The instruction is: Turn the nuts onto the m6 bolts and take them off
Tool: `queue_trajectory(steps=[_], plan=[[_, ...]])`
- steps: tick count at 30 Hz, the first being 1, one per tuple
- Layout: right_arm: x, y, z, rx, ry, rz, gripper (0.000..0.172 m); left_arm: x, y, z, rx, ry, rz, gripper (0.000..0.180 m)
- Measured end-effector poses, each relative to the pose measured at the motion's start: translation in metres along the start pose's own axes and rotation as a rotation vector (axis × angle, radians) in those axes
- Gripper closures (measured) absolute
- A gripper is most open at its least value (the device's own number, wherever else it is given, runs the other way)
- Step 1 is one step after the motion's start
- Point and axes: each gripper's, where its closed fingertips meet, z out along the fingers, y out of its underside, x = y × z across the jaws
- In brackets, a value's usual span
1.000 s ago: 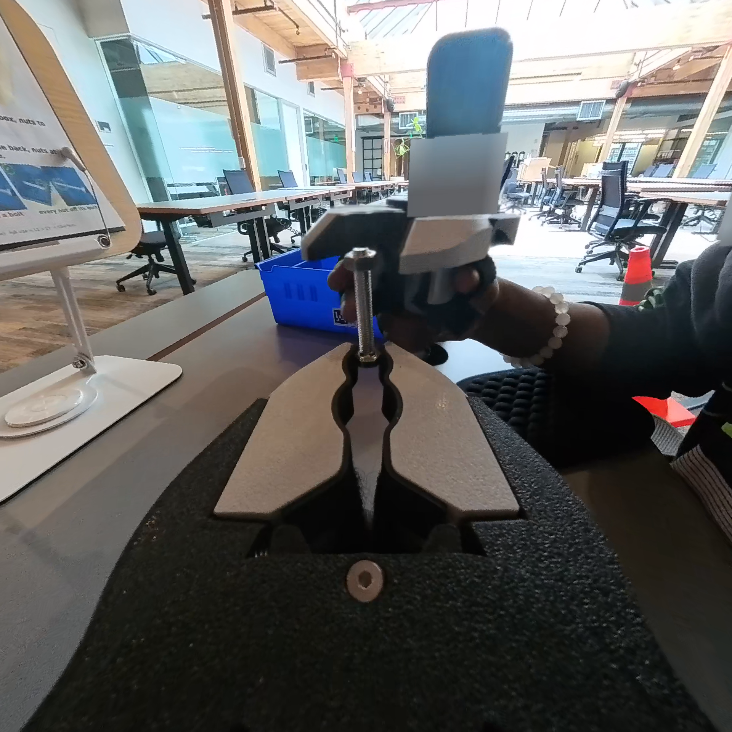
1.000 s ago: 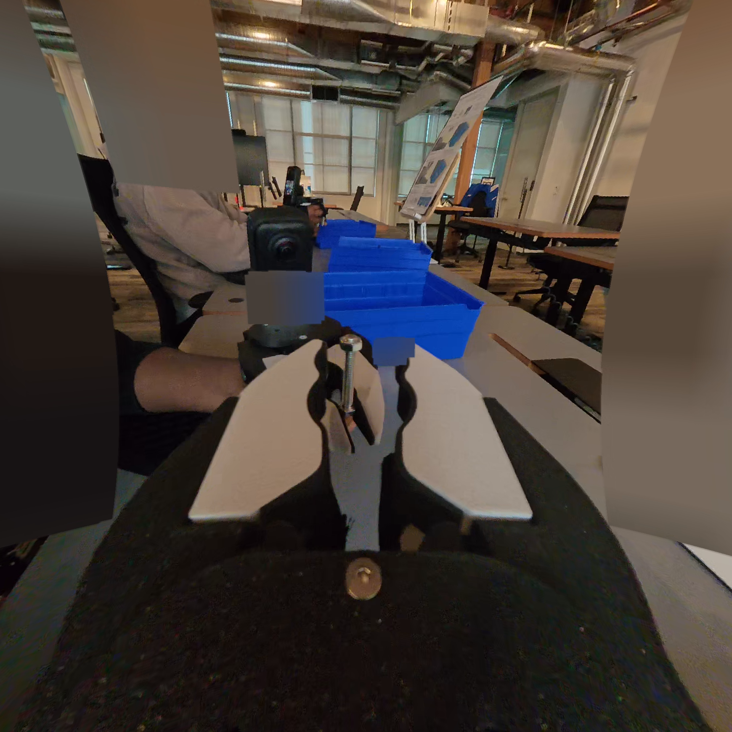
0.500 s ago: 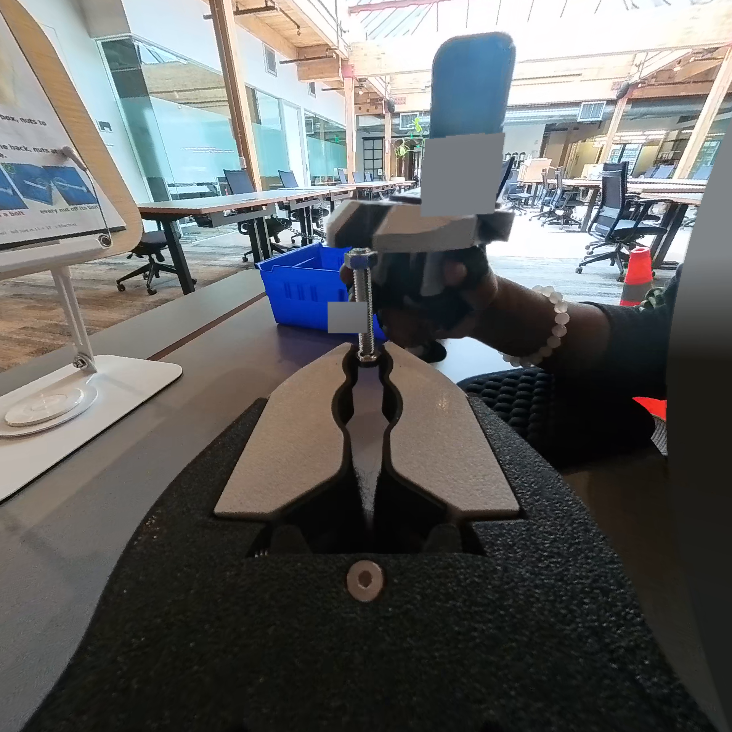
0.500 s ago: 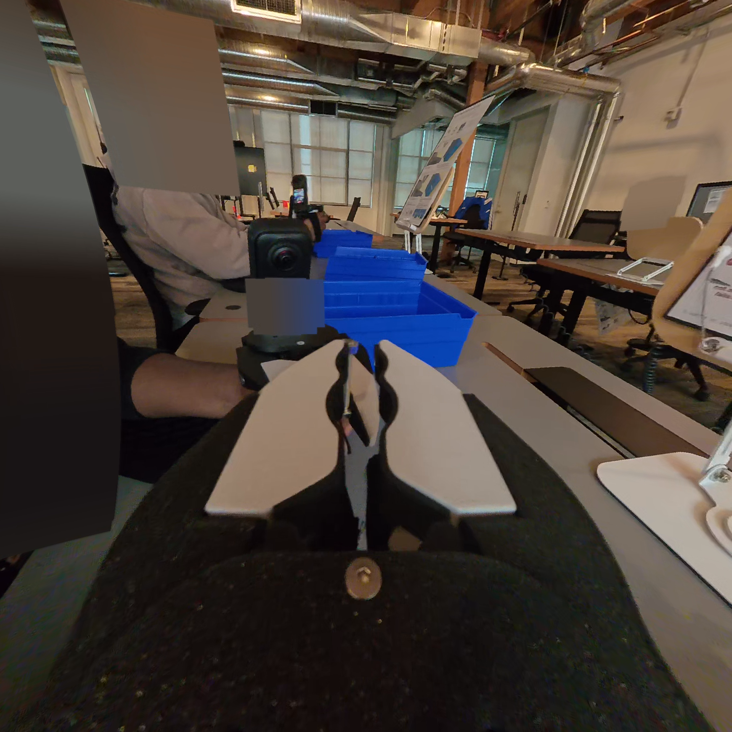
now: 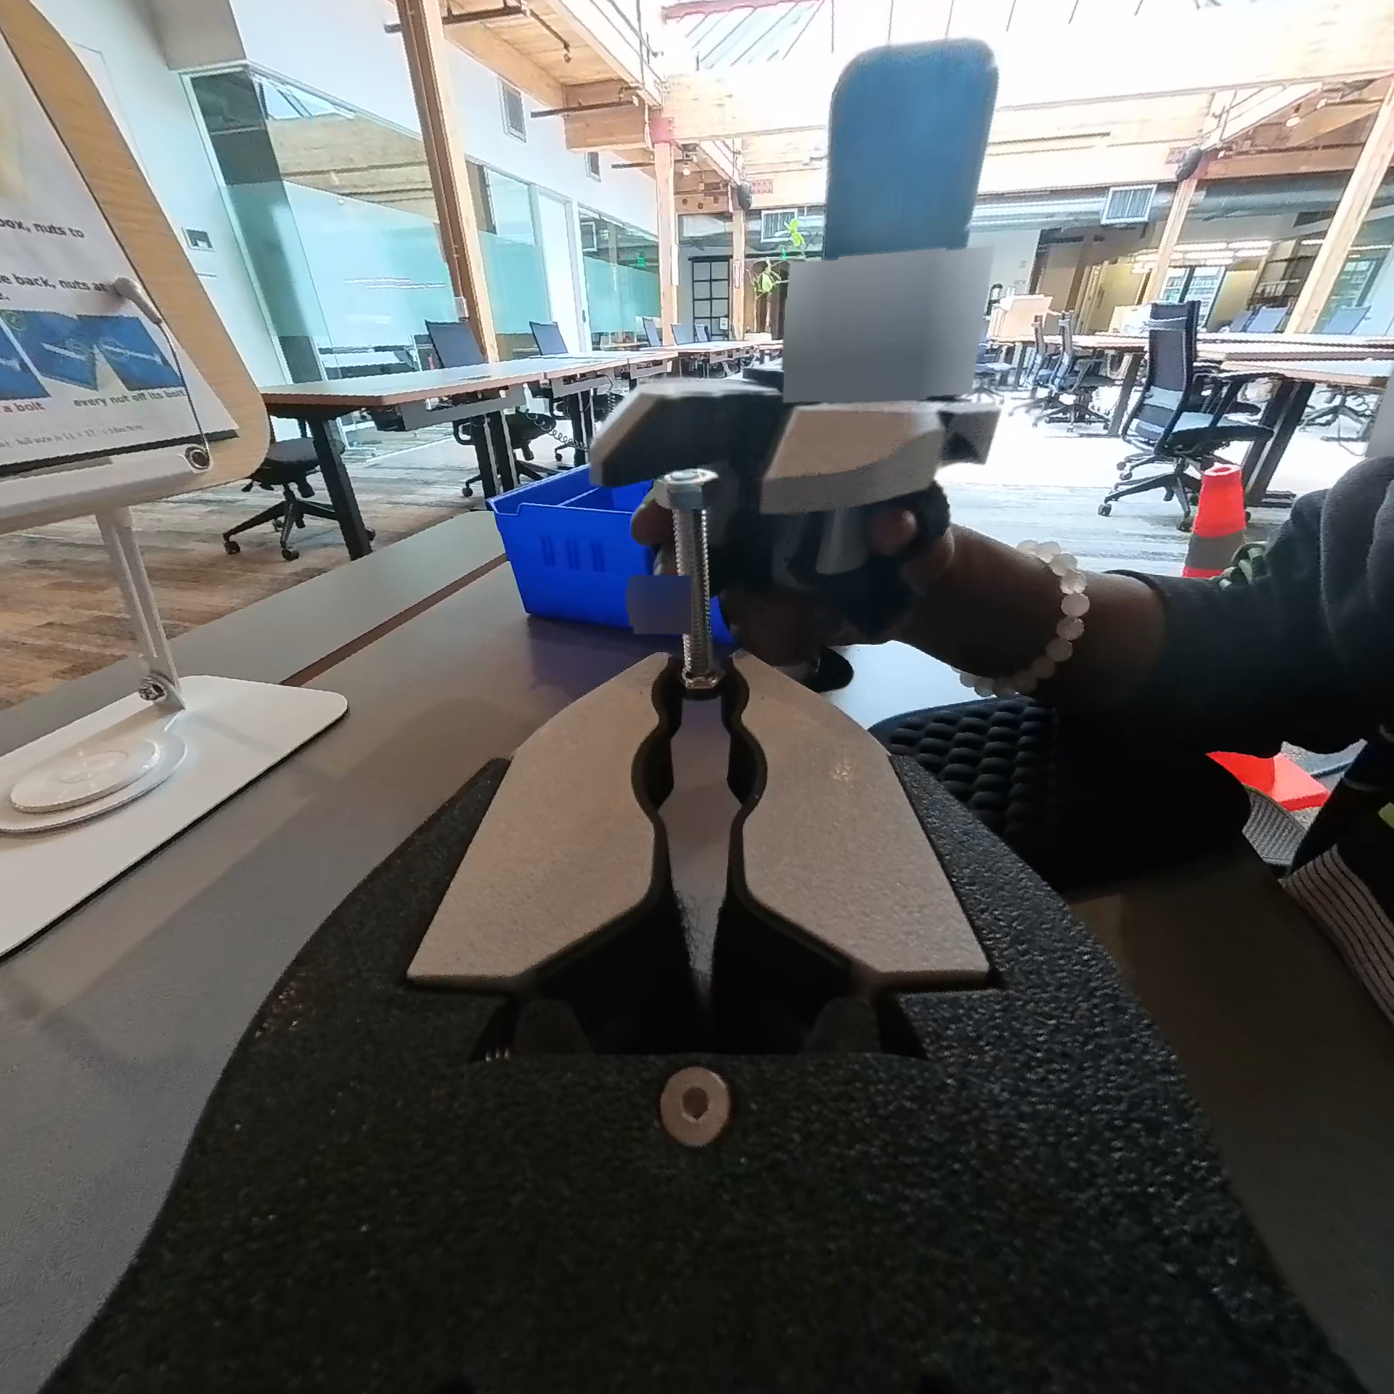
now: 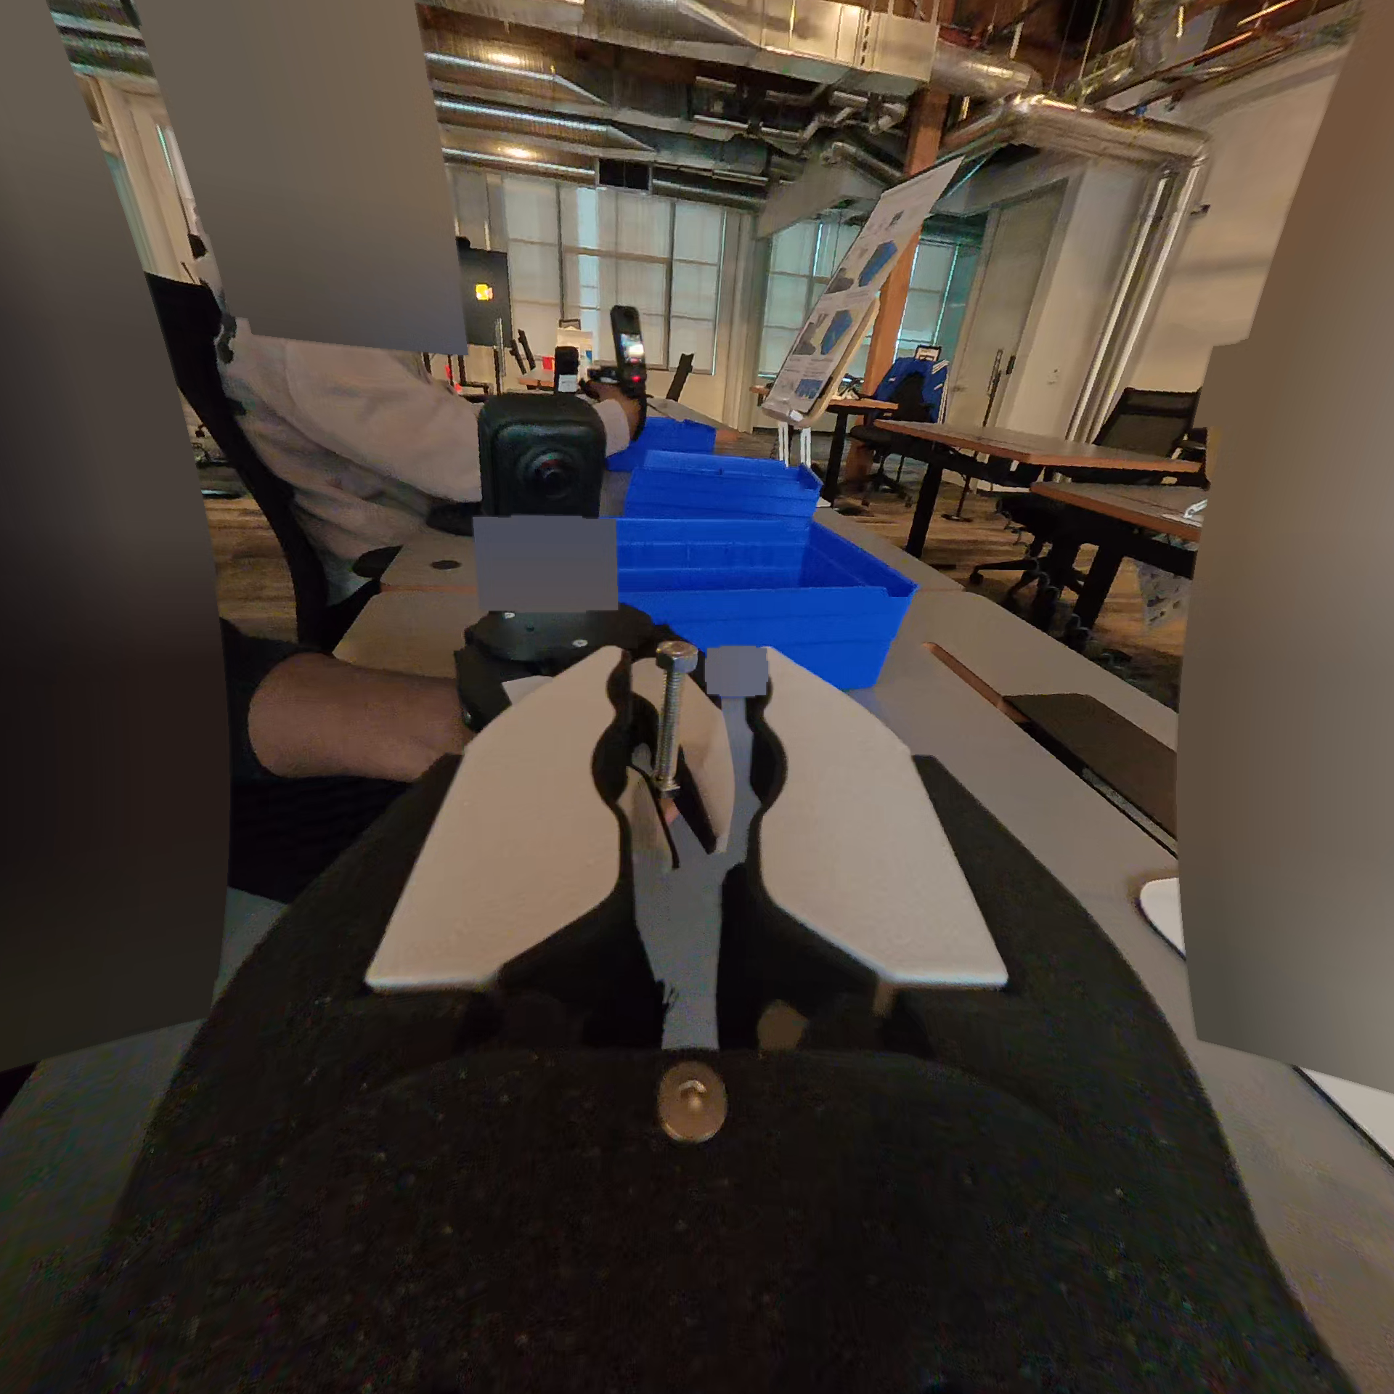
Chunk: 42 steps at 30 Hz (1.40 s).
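Here, left gripper (image 5: 698, 683) clamped on nut (image 5: 699, 677), bolt (image 5: 694, 573) upright for turning; right gripper (image 6: 679, 683) jaws apart around head, re-gripping.

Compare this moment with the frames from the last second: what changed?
The right gripper, closed around the bolt's top half a second ago, has opened and let go. The left gripper stays clamped on the bolt's lower end, upright; the blue bin hasn't moved.
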Motion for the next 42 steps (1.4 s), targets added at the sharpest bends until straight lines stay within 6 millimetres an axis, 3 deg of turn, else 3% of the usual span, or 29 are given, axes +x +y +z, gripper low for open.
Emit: queue_trajectory(steps=[2,5,8,10,14,17,30,35,38,42], plan=[[0.0,0.0,0.001,0.001,0.001,-0.003,0.142,0.0,0.0,0.0,-0.001,0.001,0.0,0.171],[0.004,-0.002,-0.003,0.012,0.019,-0.004,0.165,0.0,0.0,0.0,0.002,0.0,0.001,0.171],[0.008,-0.005,-0.007,0.026,0.029,0.006,0.168,-0.001,-0.001,-0.001,0.003,-0.003,-0.001,0.171],[0.004,-0.005,-0.005,0.032,0.008,0.013,0.165,-0.001,0.0,0.0,0.002,-0.002,-0.002,0.171],[-0.001,0.002,0.002,-0.008,-0.009,0.014,0.143,0.001,0.001,0.001,-0.004,0.002,0.001,0.171],[0.001,0.001,-0.002,-0.001,-0.005,0.0,0.162,0.0,-0.001,0.0,0.004,-0.001,-0.002,0.171],[-0.001,0.0,-0.002,0.004,-0.028,0.018,0.159,0.003,-0.001,0.0,0.008,0.013,0.005,0.171],[0.007,0.002,-0.005,-0.008,0.011,0.01,0.168,0.003,-0.004,-0.001,0.022,0.015,0.015,0.171],[0.002,-0.003,-0.006,0.033,-0.032,0.036,0.165,0.002,-0.003,-0.001,0.016,0.007,0.011,0.171],[-0.002,-0.002,-0.003,0.018,-0.049,0.042,0.146,0.002,-0.002,-0.001,0.011,0.007,0.014,0.171]])
